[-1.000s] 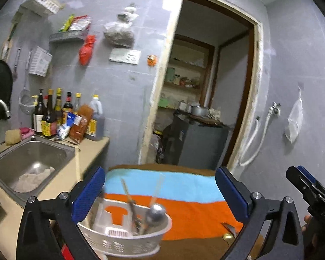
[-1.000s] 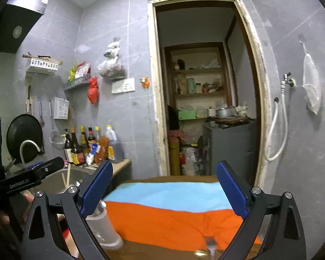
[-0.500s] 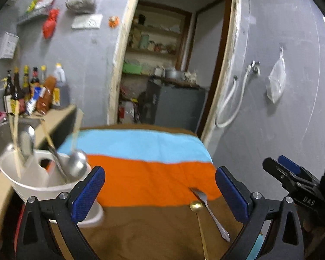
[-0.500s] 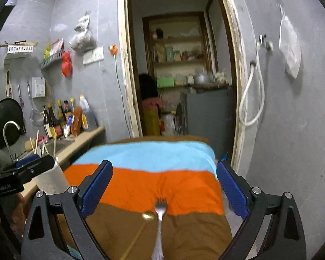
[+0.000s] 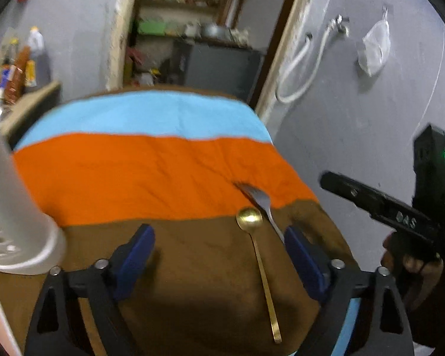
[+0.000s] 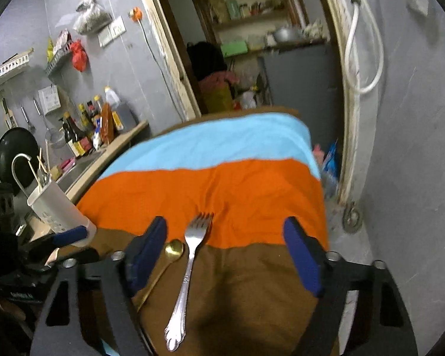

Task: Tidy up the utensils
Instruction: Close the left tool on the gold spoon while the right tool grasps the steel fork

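Note:
A silver fork (image 6: 190, 261) and a gold spoon (image 6: 172, 252) lie side by side on the striped cloth (image 6: 252, 195); both also show in the left wrist view, fork (image 5: 261, 204) and spoon (image 5: 259, 252). A white utensil holder (image 6: 56, 210) with chopsticks stands at the cloth's left edge, and shows blurred in the left wrist view (image 5: 12, 222). My right gripper (image 6: 225, 255) is open above the fork, empty. My left gripper (image 5: 219, 255) is open above the brown stripe, left of the spoon, empty.
A counter with a sink, bottles (image 6: 86, 130) and a black pan (image 6: 14, 154) runs along the left wall. An open doorway (image 6: 252, 44) with shelves and a grey cabinet is behind the table. A white hose (image 6: 362, 44) hangs on the right wall.
Both grippers have tilted down toward the cloth and come closer to the fork and spoon. The utensil holder has slid to the left edge of the left wrist view.

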Motion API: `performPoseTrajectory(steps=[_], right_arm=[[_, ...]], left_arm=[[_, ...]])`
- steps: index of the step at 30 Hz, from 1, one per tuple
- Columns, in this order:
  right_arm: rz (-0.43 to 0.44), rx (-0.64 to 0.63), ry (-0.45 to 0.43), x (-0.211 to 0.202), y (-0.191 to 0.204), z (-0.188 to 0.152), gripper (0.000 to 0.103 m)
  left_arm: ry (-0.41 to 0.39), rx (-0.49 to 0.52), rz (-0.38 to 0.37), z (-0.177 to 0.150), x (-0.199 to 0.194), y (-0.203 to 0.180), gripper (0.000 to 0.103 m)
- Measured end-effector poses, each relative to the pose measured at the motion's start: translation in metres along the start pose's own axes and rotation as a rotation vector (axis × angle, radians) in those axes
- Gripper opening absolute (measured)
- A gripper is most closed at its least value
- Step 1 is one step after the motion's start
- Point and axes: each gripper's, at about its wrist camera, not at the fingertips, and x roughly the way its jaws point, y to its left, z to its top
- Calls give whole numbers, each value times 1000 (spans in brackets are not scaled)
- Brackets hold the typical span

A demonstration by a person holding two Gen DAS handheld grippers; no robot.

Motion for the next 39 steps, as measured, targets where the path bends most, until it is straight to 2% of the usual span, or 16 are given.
performPoseTrajectory(steps=[4, 6, 7, 11, 15, 21, 22, 24, 26, 29, 30, 33, 35, 39], right_arm=[[32, 0, 59, 24, -2, -8, 57], [43, -4, 81, 33, -2, -12, 57], [49, -4, 88, 36, -2, -14, 57], [57, 7, 96, 38, -3, -17, 57], [57, 23, 92, 38, -8, -17, 57], [53, 37, 87, 35, -15, -17, 56], [53, 38, 88, 36, -16, -17, 54], [52, 43, 92, 37, -18, -17, 52], [54, 45, 95, 39, -18, -17, 52], [61, 46, 104, 40, -18, -18, 48], [65, 46, 110, 41, -18, -18, 47], [82, 55, 131, 46, -19, -20, 46], [94, 55, 146, 50, -18, -21, 40], [142, 60, 172, 58, -15, -21, 40]], left_arm=[[85, 23, -47, -4, 25, -5, 67], [126, 39, -63, -5, 36, -9, 58], [145, 47, -62, -6, 42, -12, 57], [155, 75, -59, -2, 50, -17, 56], [166, 119, -17, 3, 59, -26, 53], [175, 155, 31, 14, 70, -33, 39], [176, 160, 32, 16, 72, -33, 37], [180, 178, 37, 20, 76, -35, 29], [185, 176, 25, 23, 81, -33, 23], [192, 153, 2, 26, 83, -29, 21], [189, 140, -3, 26, 83, -27, 14], [187, 84, -23, 27, 81, -20, 11], [181, 71, -22, 26, 79, -18, 9], [171, 44, -12, 20, 71, -15, 8]])
